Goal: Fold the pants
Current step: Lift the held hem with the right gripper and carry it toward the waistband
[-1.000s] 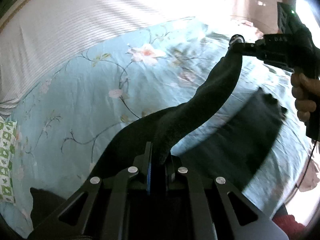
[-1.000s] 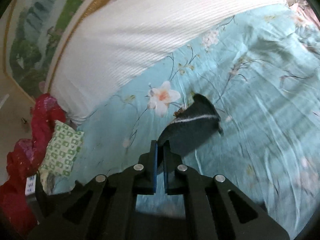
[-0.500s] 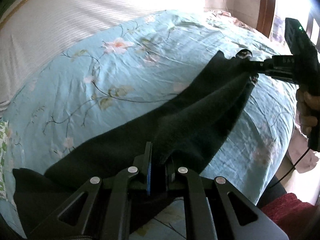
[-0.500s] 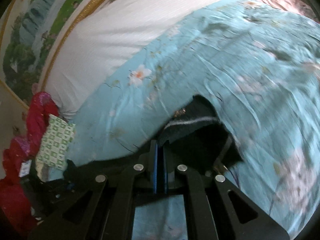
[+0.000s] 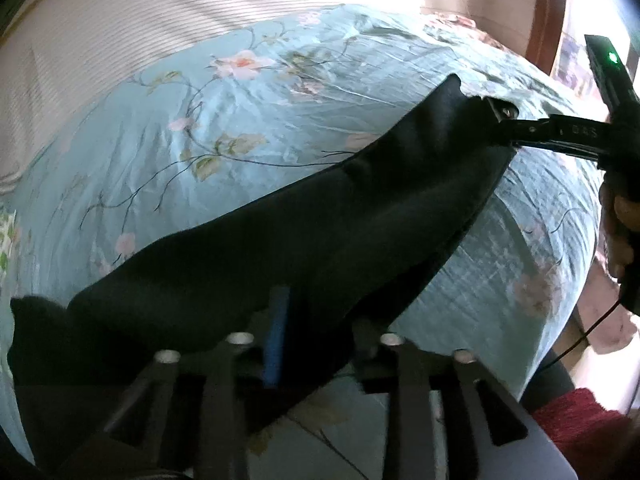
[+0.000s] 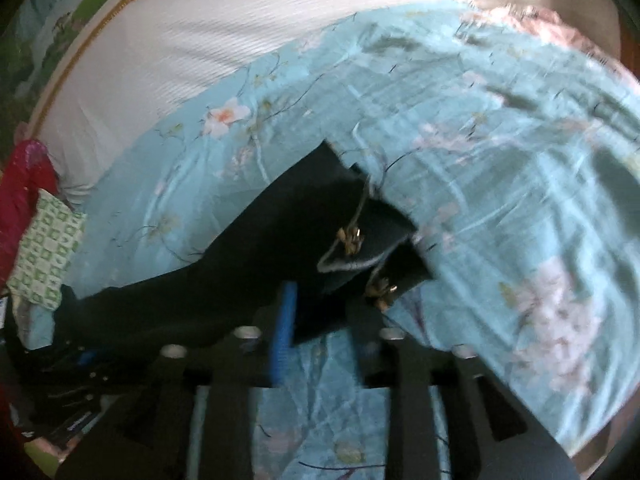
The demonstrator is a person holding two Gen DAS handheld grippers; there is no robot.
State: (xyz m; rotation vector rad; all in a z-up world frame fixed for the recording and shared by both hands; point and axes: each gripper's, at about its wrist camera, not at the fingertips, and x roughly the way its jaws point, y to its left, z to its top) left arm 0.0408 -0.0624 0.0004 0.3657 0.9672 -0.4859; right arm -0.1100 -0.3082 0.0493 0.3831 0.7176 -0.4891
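Note:
The black pants (image 5: 320, 236) lie stretched across the light blue flowered bedspread (image 5: 248, 128). My left gripper (image 5: 316, 320) stands open, its fingers apart with the near end of the pants lying between them. My right gripper (image 6: 320, 312) is also open over the waistband end (image 6: 360, 240), where a drawstring with metal tips (image 6: 350, 238) lies loose. In the left wrist view the right gripper (image 5: 504, 114) reaches in from the right at the far corner of the pants.
A white striped sheet (image 6: 248, 20) covers the far part of the bed. A green patterned pillow (image 6: 44, 256) and red cloth (image 6: 20, 184) lie at the left. A wooden post (image 5: 544, 20) stands at the far right. The bed edge drops off at the right.
Both grippers lowered the pants onto the bedspread and opened. The pants went from hanging between the grippers to lying flat.

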